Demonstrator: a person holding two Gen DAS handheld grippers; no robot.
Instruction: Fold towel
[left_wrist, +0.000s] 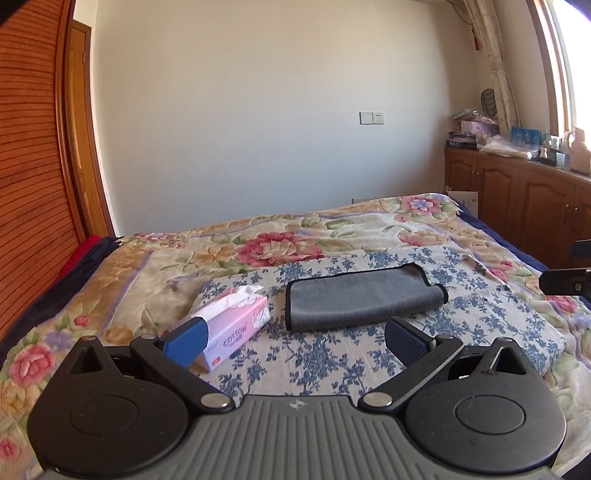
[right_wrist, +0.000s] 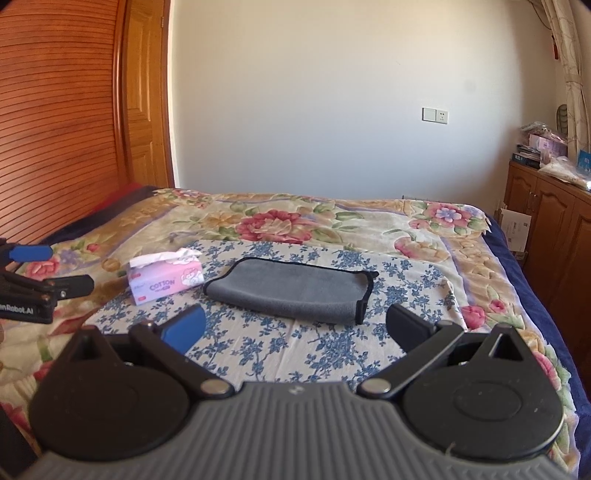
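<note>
1. While both grippers hang above the bed, the grey towel (left_wrist: 364, 297) lies folded over on the blue-flowered cloth (left_wrist: 332, 354), ahead of the fingers and touched by neither tool.
2. Left gripper (left_wrist: 295, 341): fingers spread wide, nothing between the blue pads (left_wrist: 186, 343), short of the towel's near edge.
3. Right gripper (right_wrist: 295, 328): also spread wide and holding nothing, with the towel just beyond its fingertips.
4. Look at the towel's right end: the black-trimmed edge curls up and over on itself.
5. Just left of the towel sits a pink tissue box (right_wrist: 165, 282), a white tissue poking from its top, apart from the towel.
6. Under it all, the floral blanket (right_wrist: 295, 221) covers the bed, and a wooden cabinet (left_wrist: 517, 192) stands at the far right.
</note>
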